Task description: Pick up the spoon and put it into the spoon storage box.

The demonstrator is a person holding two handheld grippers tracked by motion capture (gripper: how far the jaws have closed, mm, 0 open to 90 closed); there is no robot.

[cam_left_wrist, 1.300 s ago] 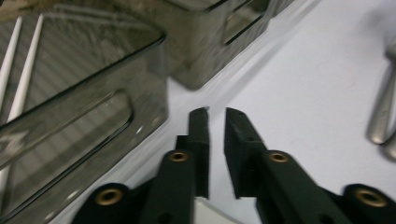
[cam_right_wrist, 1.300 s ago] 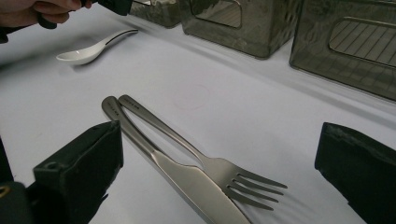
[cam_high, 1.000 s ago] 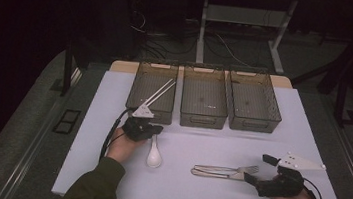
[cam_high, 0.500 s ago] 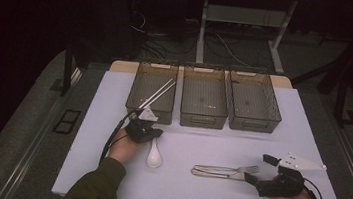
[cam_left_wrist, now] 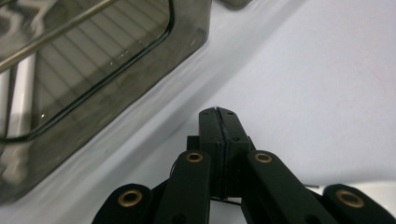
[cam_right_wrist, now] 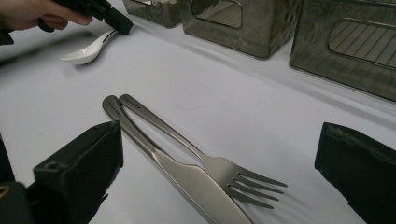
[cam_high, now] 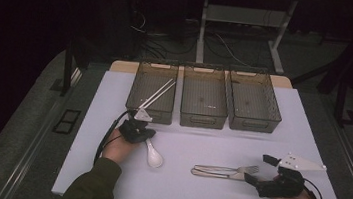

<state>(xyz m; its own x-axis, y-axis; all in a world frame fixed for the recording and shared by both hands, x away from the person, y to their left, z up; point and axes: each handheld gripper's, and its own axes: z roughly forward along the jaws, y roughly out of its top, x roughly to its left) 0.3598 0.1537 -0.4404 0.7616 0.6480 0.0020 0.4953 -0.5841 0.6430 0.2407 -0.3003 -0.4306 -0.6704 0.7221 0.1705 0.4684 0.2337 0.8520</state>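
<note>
White spoon [cam_high: 154, 157] is the job for the left claw [cam_high: 146, 139] right now. It lies on the table [cam_high: 200, 137] just in front of the left bin [cam_high: 137, 92], the one with the chopsticks [cam_high: 157, 92] in it. The claw's jaws are pressed fully together, and from the right gripper view they look clamped on the very tip of the handle, with the bowl resting on the table.

The spoon's long axis runs diagonally in the high view: handle end up and left toward the bin, bowl down and right toward the person.

My take on doing this well: a pinch that far out on the handle means the bowl will want to swing or droop. So lift slowly and straight up, keep the wrist steady, and clear the bin wall before moving over it. Don't let go until the bowl is inside, and line the spoon up with the bin's length so it drops in flat.

Right claw [cam_high: 259, 169] is wide open and holds nothing, jaws either side of the fork [cam_high: 237, 169] and knife [cam_high: 211, 174], which lie side by side.
</note>
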